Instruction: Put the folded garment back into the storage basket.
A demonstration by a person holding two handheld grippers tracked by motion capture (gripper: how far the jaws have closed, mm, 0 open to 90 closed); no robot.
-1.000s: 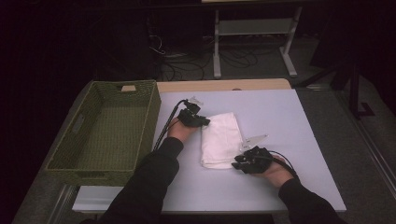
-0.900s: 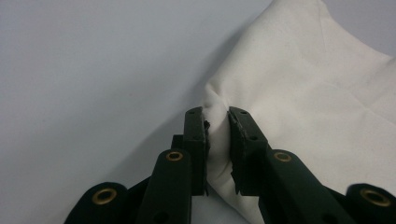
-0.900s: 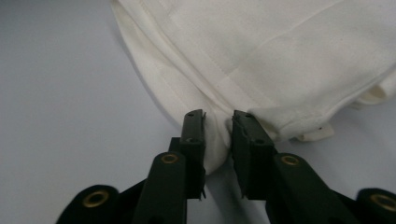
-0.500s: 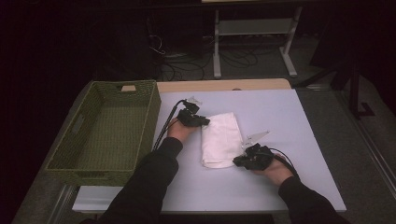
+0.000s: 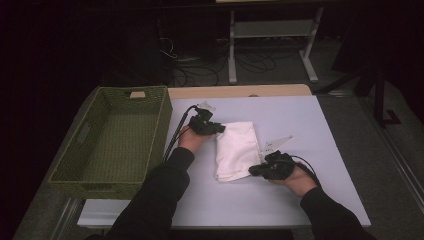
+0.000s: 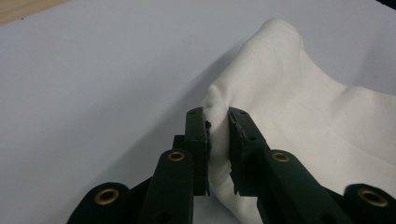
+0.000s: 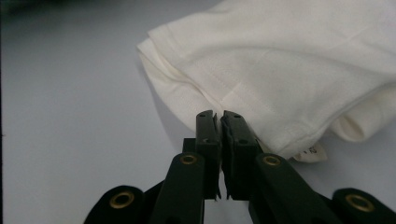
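Cloth, one folded white piece, lay mid-desk. Left claw pinched its edge; right claw sat closed (cloth held? unclear). One green basket stood left.

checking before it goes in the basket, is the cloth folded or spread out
Folded. The cloth lies as a compact stack on the table, and the right gripper view shows several layered edges at its corner.

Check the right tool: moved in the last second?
Yes. The right tool slid slightly left along the table, toward the basket, closing on the white cloth's near corner.
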